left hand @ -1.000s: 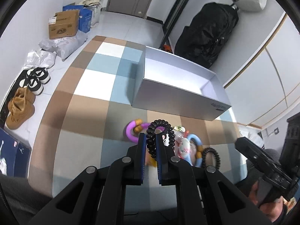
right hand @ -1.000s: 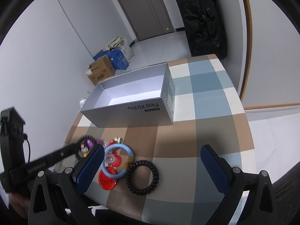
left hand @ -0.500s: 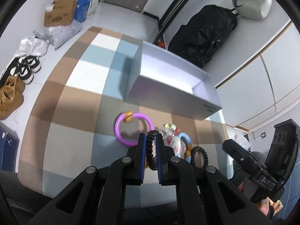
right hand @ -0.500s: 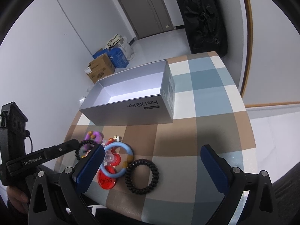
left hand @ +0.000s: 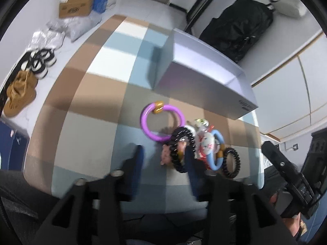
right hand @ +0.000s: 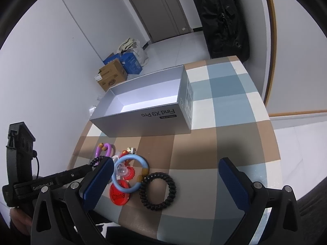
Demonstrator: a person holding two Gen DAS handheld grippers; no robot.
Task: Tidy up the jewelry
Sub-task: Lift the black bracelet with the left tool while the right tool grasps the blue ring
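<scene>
Counter (right hand: pixel 224 110) under a checked cloth of brown, blue and white squares carries everything. Toward its far side stands an open silver box (right hand: pixel 143 120), lid off, its pale inside showing in both views and "Find X9 Pro" printed upside down on the near wall. Near the counter's front edge lies the jewelry in a loose cluster. A purple ring (left hand: pixel 161 123) with a gold bead lies flat closest to the box. Just beside it sits a blue ring (right hand: pixel 130 174) with amber beads, lying over a red disc (right hand: pixel 118 196) marked "China" and some small pale and red trinkets too jumbled to name. A black coil hair tie (right hand: pixel 157 190) lies flat, touching the blue ring on the side away from the purple one. A second black coil hair tie (left hand: pixel 181 149) is beside the purple ring, tilted up at the inner face of the left gripper's right-hand finger; motion blur hides whether it rests on the cloth. The left gripper (left hand: pixel 165 163) is spread wide, both fingers blurred. The right gripper (right hand: pixel 163 181) is also spread wide, hovering over the cluster and holding nothing.
</scene>
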